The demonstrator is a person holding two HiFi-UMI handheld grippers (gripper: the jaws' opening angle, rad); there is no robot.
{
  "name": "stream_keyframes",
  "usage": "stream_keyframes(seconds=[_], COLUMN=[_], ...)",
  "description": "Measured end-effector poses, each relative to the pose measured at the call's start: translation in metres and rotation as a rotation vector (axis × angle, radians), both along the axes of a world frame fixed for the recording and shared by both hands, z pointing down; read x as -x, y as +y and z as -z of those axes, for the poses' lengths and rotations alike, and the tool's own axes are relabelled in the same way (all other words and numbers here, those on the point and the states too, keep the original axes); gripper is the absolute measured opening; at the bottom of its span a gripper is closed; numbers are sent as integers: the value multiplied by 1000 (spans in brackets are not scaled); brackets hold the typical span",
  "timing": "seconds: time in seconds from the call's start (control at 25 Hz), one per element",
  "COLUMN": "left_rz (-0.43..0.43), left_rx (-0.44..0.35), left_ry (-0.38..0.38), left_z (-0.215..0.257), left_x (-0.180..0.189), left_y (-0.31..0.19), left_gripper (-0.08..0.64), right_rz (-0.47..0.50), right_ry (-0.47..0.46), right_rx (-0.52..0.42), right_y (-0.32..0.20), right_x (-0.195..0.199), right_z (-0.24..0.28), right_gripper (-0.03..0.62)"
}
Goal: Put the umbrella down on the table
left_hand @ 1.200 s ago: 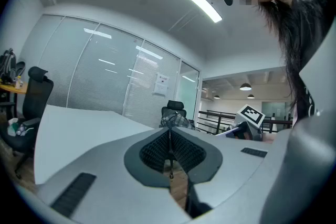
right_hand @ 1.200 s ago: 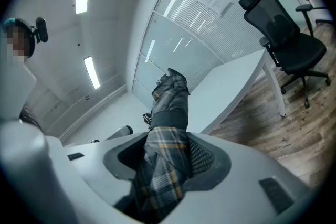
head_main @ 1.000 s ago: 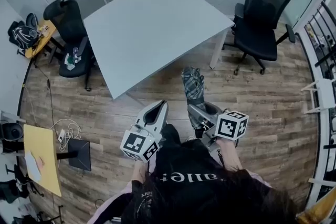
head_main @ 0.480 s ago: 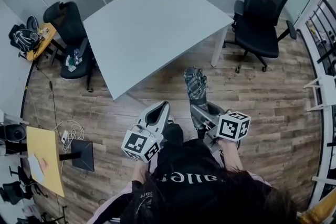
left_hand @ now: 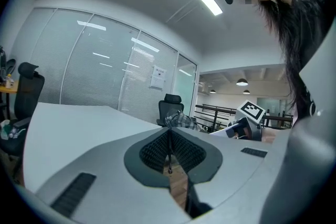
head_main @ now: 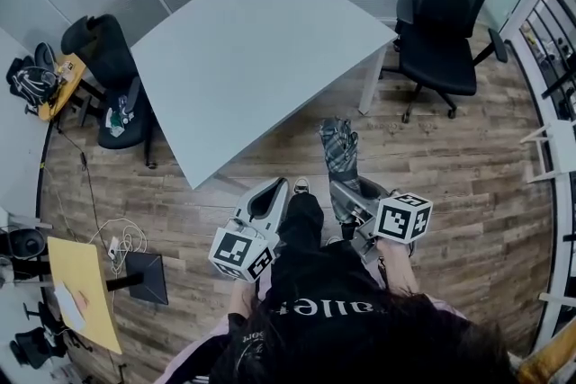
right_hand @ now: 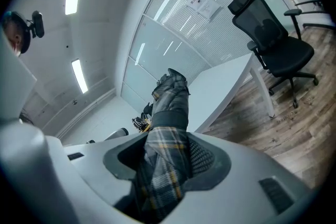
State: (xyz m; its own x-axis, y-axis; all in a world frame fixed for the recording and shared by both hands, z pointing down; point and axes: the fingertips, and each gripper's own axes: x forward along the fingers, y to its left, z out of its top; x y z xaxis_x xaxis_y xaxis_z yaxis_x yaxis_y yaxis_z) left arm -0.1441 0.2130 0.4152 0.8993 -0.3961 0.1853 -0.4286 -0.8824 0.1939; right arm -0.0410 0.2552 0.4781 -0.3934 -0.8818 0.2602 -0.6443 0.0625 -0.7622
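Note:
A folded grey plaid umbrella (head_main: 338,156) sticks forward out of my right gripper (head_main: 346,193), whose jaws are shut on it; in the right gripper view the umbrella (right_hand: 167,134) fills the gap between the pads and points toward the table. My left gripper (head_main: 267,198) is beside it on the left, jaws shut with nothing between them, as the left gripper view (left_hand: 169,152) shows. The large pale grey table (head_main: 256,54) lies ahead of both grippers, its near corner a short way beyond the umbrella's tip. Both grippers hang over the wooden floor, short of the table.
A black office chair (head_main: 447,18) stands right of the table by its white leg (head_main: 372,87). Another black chair (head_main: 112,72) with small items on it sits at the left. A yellow desk (head_main: 83,292) and cables lie at the lower left. A railing (head_main: 558,49) runs along the right.
Both grippers and the umbrella have edged forward toward the table; a shoe now shows between them as the person steps. Neither grip has changed.

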Motion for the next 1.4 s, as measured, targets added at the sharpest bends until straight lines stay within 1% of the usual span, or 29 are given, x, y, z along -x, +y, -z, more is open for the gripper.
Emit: stream_keyframes(seconds=[0.24, 0.56, 0.76, 0.96, 1.16, 1.4], left_rz=[-12, -50, -73, -100, -127, -162], left_rx=[8, 8, 14, 15, 32, 66], left_ry=[14, 39, 49, 63, 71, 84], left_z=[-8, 4, 5, 4, -2, -8], left_x=[-22, -59, -75, -83, -93, -107], left_y=[-66, -187, -247, -281, -330, -339], left_gripper=[26, 26, 26, 26, 26, 26], right_rz=[-16, -29, -33, -45, -54, -66], right_ry=[8, 29, 39, 55, 79, 106], right_rx=[34, 61, 79, 84, 96, 132], right_y=[-59, -170, -228, -262, -309, -322], right_x=[-22, -48, -58, -63, -69, -81], right_z=[-10, 0, 1, -1, 3, -1], right_gripper=[210, 210, 210, 210, 210, 210])
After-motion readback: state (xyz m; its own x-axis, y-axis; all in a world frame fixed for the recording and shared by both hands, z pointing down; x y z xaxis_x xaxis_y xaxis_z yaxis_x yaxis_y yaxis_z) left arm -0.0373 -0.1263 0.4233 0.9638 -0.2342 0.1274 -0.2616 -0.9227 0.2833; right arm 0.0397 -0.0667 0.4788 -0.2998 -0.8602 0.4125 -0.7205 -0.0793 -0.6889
